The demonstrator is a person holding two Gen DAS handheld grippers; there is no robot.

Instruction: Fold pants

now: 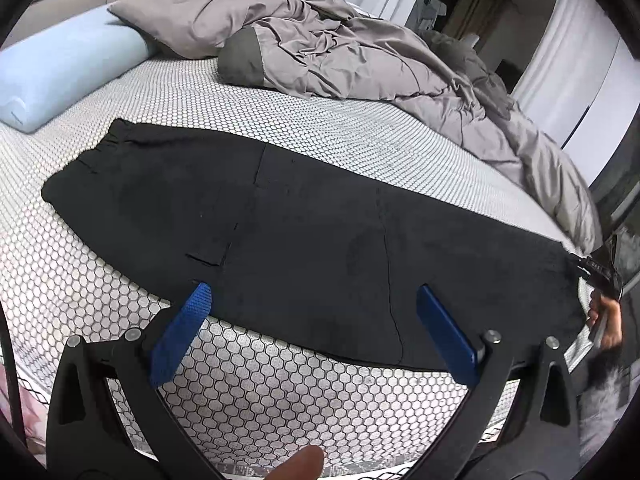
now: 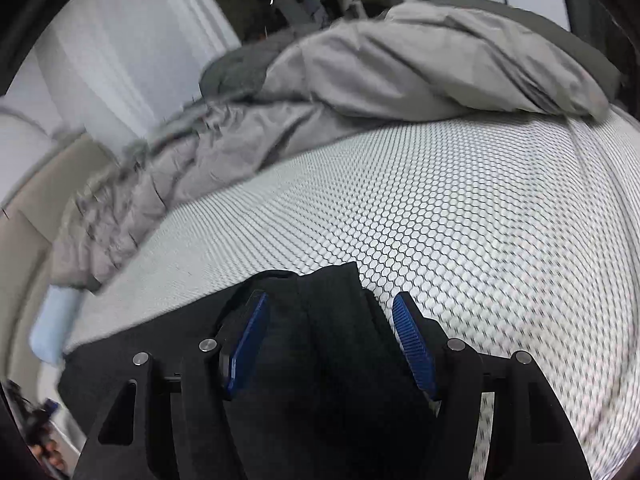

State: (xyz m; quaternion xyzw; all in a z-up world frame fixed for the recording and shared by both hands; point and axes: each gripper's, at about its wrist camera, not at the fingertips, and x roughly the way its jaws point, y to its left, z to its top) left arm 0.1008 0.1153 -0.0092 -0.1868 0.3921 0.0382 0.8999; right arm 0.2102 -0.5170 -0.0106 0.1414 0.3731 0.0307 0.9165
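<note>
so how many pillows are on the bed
2: a light blue pillow at the far left end of the bed, and a grey pillow just behind it. The crumpled grey duvet may hide others.

1. My right wrist view is motion-blurred; the grey duvet [image 2: 360, 80] smears.
2. I can't tell whether the right hand-held gripper [image 2: 328, 320] presses the black pants [image 2: 320, 360] between its pads.
3. The left view's right edge crops the hand [image 1: 608, 320].
4. Doorway clutter is unreadable.

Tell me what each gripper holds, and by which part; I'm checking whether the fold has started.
Left gripper: nothing, open. Right gripper: one end of the pants lies between its fingers; a clamp cannot be told.
</note>
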